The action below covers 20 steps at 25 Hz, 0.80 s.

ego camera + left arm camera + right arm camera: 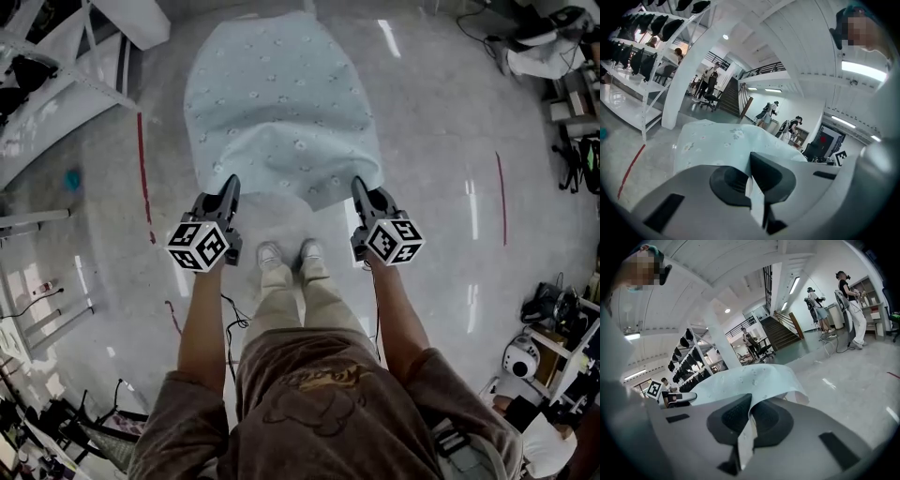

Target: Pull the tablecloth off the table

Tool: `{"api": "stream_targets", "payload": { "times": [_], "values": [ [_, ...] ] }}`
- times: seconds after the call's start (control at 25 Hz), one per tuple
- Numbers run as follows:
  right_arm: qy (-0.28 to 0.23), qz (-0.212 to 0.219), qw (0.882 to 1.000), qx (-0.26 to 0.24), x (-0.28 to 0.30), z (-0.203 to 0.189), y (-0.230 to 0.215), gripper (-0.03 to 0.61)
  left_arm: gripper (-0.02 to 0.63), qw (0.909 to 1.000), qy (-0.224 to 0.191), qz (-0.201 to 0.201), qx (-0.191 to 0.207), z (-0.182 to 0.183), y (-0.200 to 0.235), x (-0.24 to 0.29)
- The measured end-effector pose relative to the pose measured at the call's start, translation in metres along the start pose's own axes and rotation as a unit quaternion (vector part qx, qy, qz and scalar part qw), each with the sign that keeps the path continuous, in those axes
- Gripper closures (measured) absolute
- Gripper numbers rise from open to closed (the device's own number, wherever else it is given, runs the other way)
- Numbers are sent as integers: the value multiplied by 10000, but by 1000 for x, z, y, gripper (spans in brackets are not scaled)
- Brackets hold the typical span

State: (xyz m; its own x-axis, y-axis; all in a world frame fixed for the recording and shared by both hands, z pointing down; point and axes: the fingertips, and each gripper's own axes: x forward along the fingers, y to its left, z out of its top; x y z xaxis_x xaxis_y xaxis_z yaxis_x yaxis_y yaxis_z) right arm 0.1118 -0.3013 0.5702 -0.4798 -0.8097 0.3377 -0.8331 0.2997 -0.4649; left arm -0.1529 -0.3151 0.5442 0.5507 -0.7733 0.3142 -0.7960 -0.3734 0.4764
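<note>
A pale blue tablecloth (278,103) with small flower prints covers a table in front of me, its near edge hanging toward my feet. My left gripper (228,187) is shut on the cloth's near left corner. My right gripper (359,188) is shut on the near right corner. In the left gripper view a strip of the tablecloth (721,140) runs down between the two dark pads of the left gripper (752,190). The right gripper view shows the tablecloth (745,380) pinched the same way in the right gripper (746,430). The table itself is hidden under the cloth.
Shiny grey floor surrounds the table, with red tape lines (142,169) left and right. White shelving (56,103) stands at the far left. Cables, robots and gear (553,328) crowd the right side. Several people (820,310) stand far off near a staircase (733,96).
</note>
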Motion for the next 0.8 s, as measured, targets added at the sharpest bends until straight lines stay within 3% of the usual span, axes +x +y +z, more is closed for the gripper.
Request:
{"api": "stream_targets", "payload": {
  "times": [0.32,0.8],
  "values": [
    [-18,260,9996,-47,-27,33,38,572,594,9999,-75,86,30,37,-34,-23],
    [-307,807,9953,-430,-69,89,85,571,594,9984,-349,-150,420,86,-98,-54]
  ]
}}
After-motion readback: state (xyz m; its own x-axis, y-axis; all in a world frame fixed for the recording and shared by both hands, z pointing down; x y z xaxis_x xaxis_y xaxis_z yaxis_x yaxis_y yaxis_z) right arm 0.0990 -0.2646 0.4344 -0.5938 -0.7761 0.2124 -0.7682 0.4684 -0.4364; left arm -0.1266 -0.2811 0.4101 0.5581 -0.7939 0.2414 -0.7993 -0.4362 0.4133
